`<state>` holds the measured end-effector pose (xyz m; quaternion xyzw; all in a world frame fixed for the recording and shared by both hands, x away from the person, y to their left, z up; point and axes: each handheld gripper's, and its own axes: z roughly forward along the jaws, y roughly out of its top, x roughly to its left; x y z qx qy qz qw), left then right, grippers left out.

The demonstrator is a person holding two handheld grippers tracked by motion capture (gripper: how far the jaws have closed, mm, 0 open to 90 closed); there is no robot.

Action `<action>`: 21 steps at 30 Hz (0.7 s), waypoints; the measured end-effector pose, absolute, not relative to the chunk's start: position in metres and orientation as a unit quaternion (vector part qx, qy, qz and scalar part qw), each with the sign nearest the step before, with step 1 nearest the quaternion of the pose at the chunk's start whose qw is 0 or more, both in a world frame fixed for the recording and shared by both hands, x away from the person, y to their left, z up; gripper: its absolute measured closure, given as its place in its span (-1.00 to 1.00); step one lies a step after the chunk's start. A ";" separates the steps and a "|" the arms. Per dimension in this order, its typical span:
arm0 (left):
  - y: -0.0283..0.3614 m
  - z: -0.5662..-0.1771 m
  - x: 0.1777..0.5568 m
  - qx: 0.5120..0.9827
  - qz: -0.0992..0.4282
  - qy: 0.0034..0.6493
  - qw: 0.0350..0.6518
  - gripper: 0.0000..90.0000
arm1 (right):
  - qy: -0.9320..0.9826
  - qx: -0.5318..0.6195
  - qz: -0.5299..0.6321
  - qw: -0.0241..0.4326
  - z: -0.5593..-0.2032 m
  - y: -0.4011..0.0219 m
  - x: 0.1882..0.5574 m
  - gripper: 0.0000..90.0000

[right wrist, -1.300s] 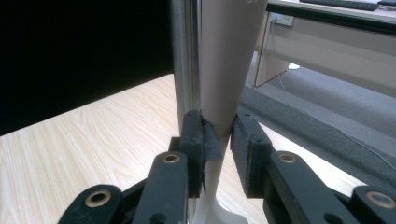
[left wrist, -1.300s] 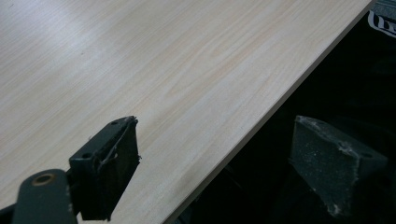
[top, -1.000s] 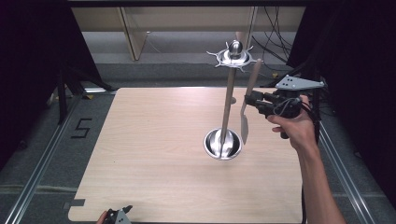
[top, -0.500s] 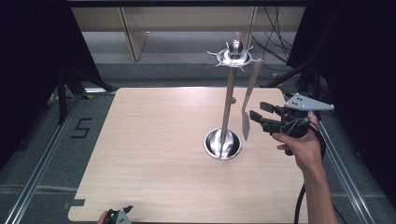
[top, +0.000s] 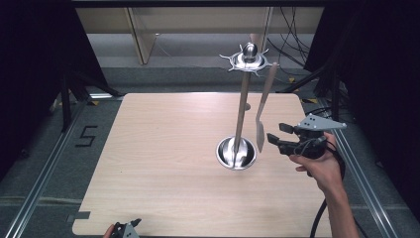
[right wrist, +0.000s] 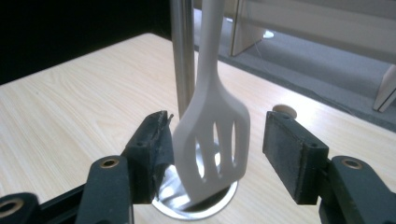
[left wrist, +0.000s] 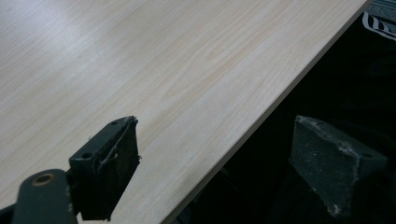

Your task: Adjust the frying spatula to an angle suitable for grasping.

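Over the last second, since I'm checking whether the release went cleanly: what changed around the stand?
The right gripper let go of the slotted spatula and drew back toward the person and lower; its jaws now stand open on either side of the blade. The spatula now hangs from the rack's top hooks, its blade just above the round base. The stand, table and left gripper stayed put.

Spatula [right wrist: 212, 140]: white, slotted, hanging blade-down from stand's top hook.
Stand [top: 241, 116]: steel pole, round base, upright on counter [top: 163, 163], right of centre.
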<state>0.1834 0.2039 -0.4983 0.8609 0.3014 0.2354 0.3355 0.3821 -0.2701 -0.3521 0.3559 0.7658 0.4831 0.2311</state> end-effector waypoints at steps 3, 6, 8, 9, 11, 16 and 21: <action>0.204 -0.498 0.184 0.861 0.239 0.301 0.334 -0.67 | 0.769 0.363 0.476 0.226 -0.358 -0.271 0.381 -0.08; 0.204 -0.498 0.184 0.860 0.236 0.303 0.334 -0.67 | 0.780 0.356 0.465 0.222 -0.361 -0.273 0.382 -0.09; 0.205 -0.498 0.184 0.861 0.238 0.298 0.336 -0.67 | 0.780 0.363 0.462 0.215 -0.363 -0.273 0.380 -0.11; 0.205 -0.498 0.184 0.861 0.238 0.299 0.337 -0.67 | 0.781 0.358 0.462 0.220 -0.364 -0.273 0.381 -0.11; 0.204 -0.498 0.181 0.857 0.232 0.316 0.336 -0.67 | 0.783 0.360 0.458 0.217 -0.366 -0.273 0.379 -0.12; 0.205 -0.498 0.181 0.857 0.235 0.316 0.334 -0.67 | 0.791 0.359 0.449 0.212 -0.373 -0.271 0.379 -0.12; 0.203 -0.498 0.181 0.851 0.232 0.321 0.344 -0.67 | 0.790 0.367 0.447 0.205 -0.377 -0.269 0.375 -0.12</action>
